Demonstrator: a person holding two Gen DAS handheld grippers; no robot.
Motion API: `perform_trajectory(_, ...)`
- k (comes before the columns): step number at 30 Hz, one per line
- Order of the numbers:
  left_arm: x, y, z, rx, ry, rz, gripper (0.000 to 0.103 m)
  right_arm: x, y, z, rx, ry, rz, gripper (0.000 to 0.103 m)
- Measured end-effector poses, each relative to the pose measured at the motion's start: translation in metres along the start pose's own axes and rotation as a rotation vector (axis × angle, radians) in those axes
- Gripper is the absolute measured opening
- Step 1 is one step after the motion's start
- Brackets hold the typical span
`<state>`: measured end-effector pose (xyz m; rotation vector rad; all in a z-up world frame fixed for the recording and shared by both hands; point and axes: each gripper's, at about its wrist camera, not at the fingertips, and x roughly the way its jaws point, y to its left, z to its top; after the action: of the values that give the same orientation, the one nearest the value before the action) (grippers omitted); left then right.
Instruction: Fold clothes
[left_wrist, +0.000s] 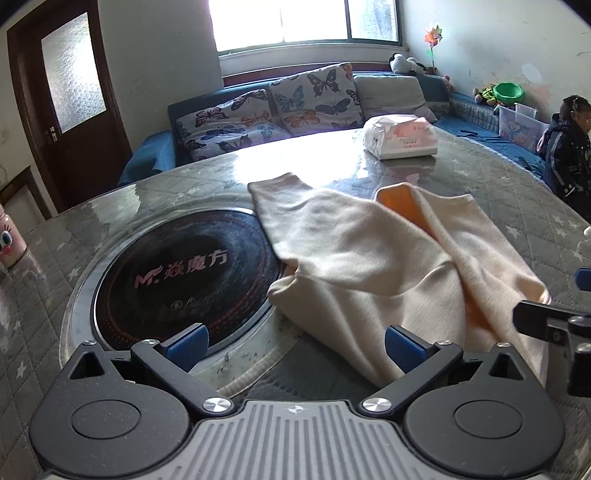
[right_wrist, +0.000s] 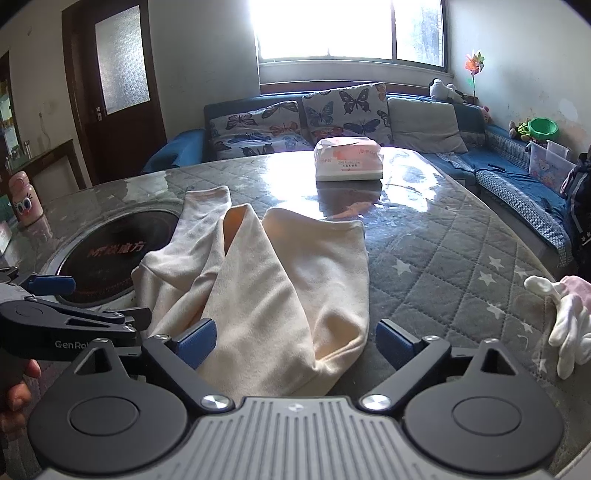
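Note:
A cream garment (left_wrist: 369, 258) with an orange inside lies crumpled on the quilted grey table (left_wrist: 498, 192), partly over the round black cooktop (left_wrist: 184, 273). My left gripper (left_wrist: 295, 347) is open, its near edge of the cloth lying between the blue pads (left_wrist: 188, 345). In the right wrist view the same garment (right_wrist: 266, 280) lies just ahead. My right gripper (right_wrist: 295, 341) is open, its jaws standing either side of the garment's near end. The left gripper (right_wrist: 55, 295) shows at the left edge there.
A pack of tissues (left_wrist: 400, 136) sits at the table's far side. White gloves (right_wrist: 569, 325) lie at the right edge. A pink bottle (right_wrist: 24, 201) stands at the left. A sofa with butterfly cushions (right_wrist: 295, 114) is behind. A child (left_wrist: 569, 151) stands at the far right.

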<state>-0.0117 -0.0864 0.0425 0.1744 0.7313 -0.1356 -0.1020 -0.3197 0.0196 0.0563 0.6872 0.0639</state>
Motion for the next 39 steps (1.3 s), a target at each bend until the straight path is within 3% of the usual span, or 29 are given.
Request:
perform_trajectory(9, -0.002, -0.022, 0.02, 0.056, -0.041, -0.06, 0.103, 0.006, -0.011, 0.01, 0.021, -0.012, -0.003, 0.083)
perform_trajectory(19, 0.0, -0.038, 0.028, 0.129, -0.055, -0.154, 0.101, 0.002, -0.035, 0.014, 0.065, -0.036, -0.043, 0.082)
perform_trajectory(22, 0.005, -0.045, 0.026, 0.174, -0.047, -0.196, 0.091, 0.001, -0.04, 0.014, 0.072, -0.038, -0.051, 0.082)
perform_trajectory(24, 0.011, -0.047, 0.027, 0.185, -0.033, -0.222, 0.073, -0.001, -0.042, 0.014, 0.073, -0.038, -0.051, 0.082)
perform_trajectory(28, 0.021, -0.048, 0.026, 0.195, -0.012, -0.296, 0.048, -0.002, -0.044, 0.015, 0.076, -0.04, -0.036, 0.081)
perform_trajectory(30, 0.021, -0.047, 0.025, 0.201, -0.011, -0.324, 0.026, -0.002, -0.043, 0.017, 0.079, -0.04, -0.013, 0.077)
perform_trajectory(33, 0.015, -0.041, 0.021, 0.192, -0.03, -0.35, 0.011, 0.0, -0.04, 0.021, 0.068, -0.039, 0.012, 0.075)
perform_trajectory(39, 0.001, -0.01, 0.012, 0.122, -0.045, -0.324, 0.01, 0.016, -0.024, 0.033, 0.005, -0.022, 0.086, 0.068)
